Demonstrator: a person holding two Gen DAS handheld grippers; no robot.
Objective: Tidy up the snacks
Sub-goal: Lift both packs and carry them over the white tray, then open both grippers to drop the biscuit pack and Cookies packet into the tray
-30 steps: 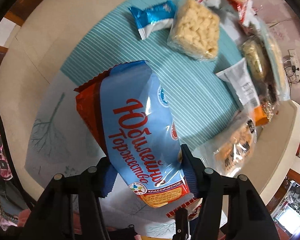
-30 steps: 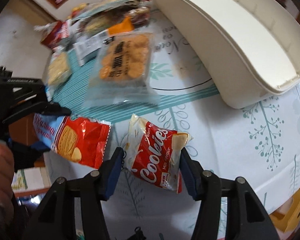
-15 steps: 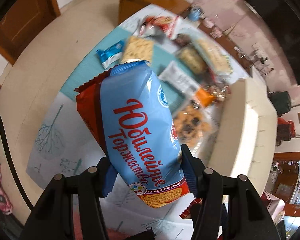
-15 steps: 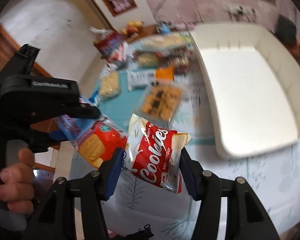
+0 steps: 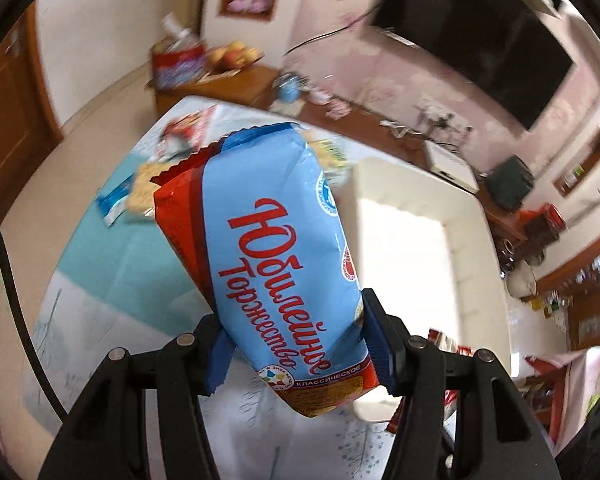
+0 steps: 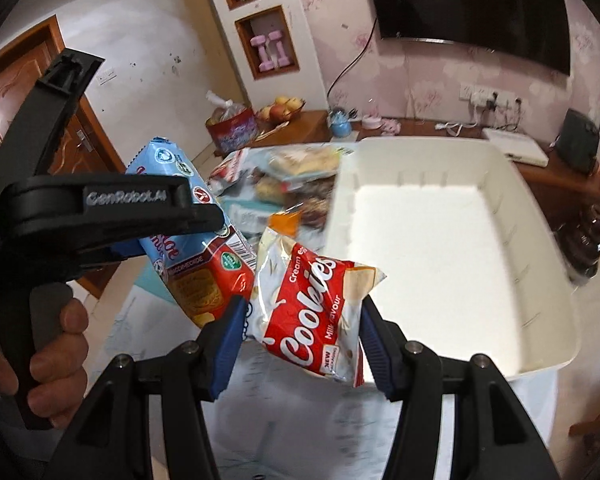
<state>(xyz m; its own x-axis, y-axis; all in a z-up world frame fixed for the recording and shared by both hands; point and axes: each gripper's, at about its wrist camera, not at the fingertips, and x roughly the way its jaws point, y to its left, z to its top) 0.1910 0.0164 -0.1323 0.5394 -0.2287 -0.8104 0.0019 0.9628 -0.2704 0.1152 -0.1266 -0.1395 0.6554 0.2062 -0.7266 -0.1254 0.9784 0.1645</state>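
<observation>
My left gripper is shut on a blue and red biscuit pack with Cyrillic lettering, held well above the table. In the right wrist view that same biscuit pack hangs at the left, gripped by the left gripper's black body, with a hand on its handle. My right gripper is shut on a red and white Cookies packet, also lifted off the table. An empty white bin stands just beyond and to the right of both packs; the bin shows behind the biscuit pack in the left wrist view.
Several more snack packets lie on a teal mat left of the bin. The tablecloth has a leaf print. Behind the table stand a wooden sideboard with a fruit bowl, a wall TV and a door.
Both grippers have risen from the table with their packs and tilted up, so the room's walls now show. The white bin has come into view ahead of both.
</observation>
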